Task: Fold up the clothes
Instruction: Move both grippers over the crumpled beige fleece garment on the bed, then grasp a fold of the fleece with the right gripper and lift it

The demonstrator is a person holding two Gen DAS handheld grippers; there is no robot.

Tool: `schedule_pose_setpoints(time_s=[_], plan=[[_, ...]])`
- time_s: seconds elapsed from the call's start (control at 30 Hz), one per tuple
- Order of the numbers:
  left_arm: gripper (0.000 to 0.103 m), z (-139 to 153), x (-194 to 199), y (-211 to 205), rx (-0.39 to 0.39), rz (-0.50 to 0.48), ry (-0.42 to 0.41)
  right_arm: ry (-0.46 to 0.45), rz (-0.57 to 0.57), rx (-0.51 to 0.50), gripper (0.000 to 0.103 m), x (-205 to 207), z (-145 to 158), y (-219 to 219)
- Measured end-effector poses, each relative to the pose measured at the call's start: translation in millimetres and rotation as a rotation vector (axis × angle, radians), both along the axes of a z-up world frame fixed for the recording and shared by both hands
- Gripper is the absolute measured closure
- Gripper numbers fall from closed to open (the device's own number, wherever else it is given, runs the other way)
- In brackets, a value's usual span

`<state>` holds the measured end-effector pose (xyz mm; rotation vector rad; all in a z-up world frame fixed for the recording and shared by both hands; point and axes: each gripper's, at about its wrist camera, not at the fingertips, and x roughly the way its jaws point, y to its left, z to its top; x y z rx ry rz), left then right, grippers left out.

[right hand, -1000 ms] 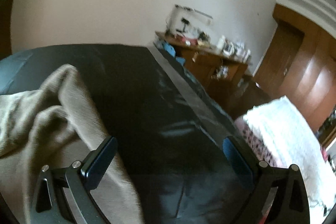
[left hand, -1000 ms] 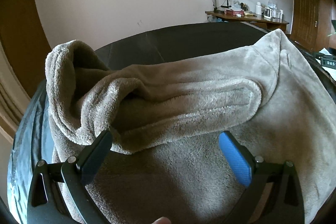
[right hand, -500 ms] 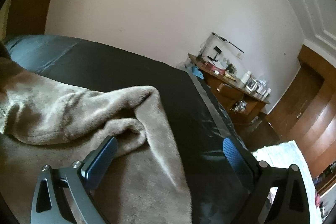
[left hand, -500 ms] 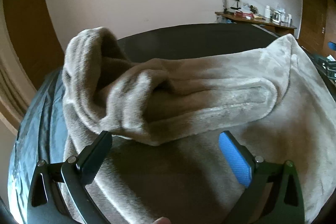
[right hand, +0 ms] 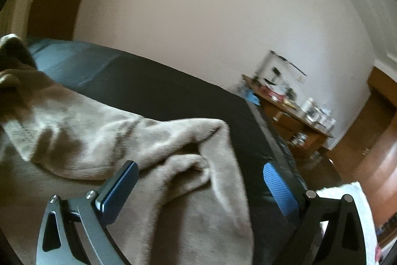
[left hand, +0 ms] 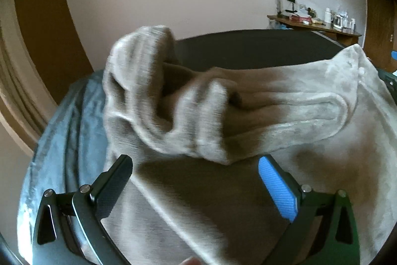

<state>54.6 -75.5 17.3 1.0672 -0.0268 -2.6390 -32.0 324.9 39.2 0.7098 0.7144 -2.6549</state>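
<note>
A beige fleece garment [left hand: 248, 203] lies spread over a dark bedcover [left hand: 248, 49], filling most of the lower half of the left wrist view. Its surface is plush and slightly streaked. Across the middle of that view a long sleeve [left hand: 285, 121] is laid over the body of the garment, running from about 3 o'clock toward the centre, with a stitched border along its rounded end. Toward 10 o'clock the fabric bunches into a raised, rumpled cuff-like mouth [left hand: 139, 81], blurred in the picture.

In the right wrist view the same garment [right hand: 74, 140] covers the lower left, from 9 o'clock down to 6 o'clock, and its edge forms a soft folded corner [right hand: 198, 165] near the centre, lying on the bedcover [right hand: 161, 91].

The left gripper [left hand: 196, 173] hovers over the garment with its fingers spread wide apart; nothing is between them, and the sleeve's bunched end sits just ahead of the gap. One finger shows a blue pad [left hand: 278, 190] at 4 o'clock; the other is dark, at 8 o'clock. A fingertip of the person [left hand: 191, 261] shows at the bottom edge.

The right gripper [right hand: 201, 180] is likewise spread wide and holds nothing, with the folded corner of the garment lying between and ahead of its fingers.

Beyond the bed, a pale wall [right hand: 211, 16] rises. At 3 o'clock in the right wrist view stands a wooden desk [right hand: 292, 116] crowded with small items, too blurred to name. A white rug [right hand: 347, 215] lies on the floor at 4 o'clock.
</note>
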Motion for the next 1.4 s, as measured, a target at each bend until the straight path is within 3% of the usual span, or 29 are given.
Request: schedule_pose_setpoints(time_s=[0.17, 0.33, 0.63, 0.83, 1.1, 1.2, 1.27, 1.33, 1.4], plan=[[0.001, 5, -2, -28, -0.005, 0.07, -0.013, -0.092, 0.225, -0.056, 0.001, 16, -9, -10], [0.001, 11, 3, -62, -0.031, 0.155, -0.015, -0.101, 0.427, 0.058, 0.001, 42, -28, -39], [0.001, 13, 5, -68, -0.158, 0.144, -0.056, -0.168, 0.523, 0.134, 0.001, 39, -48, -77], [0.001, 12, -2, -69, -0.16, 0.13, -0.073, -0.214, 0.587, 0.185, 0.001, 37, -61, -103], [0.001, 14, -6, -75, -0.216, 0.095, -0.096, -0.313, 0.573, 0.154, 0.002, 13, -74, -130], [0.001, 21, -5, -72, -0.255, 0.057, -0.092, -0.344, 0.58, 0.141, 0.034, 11, -77, -139], [0.001, 27, -4, -70, -0.279, 0.04, -0.086, -0.341, 0.575, 0.134, 0.061, 12, -77, -143], [0.001, 34, -4, -68, -0.301, 0.035, -0.085, -0.314, 0.557, 0.125, 0.072, 12, -74, -145], [0.001, 43, -2, -64, -0.314, 0.034, -0.085, -0.289, 0.536, 0.086, 0.076, 12, -67, -142]])
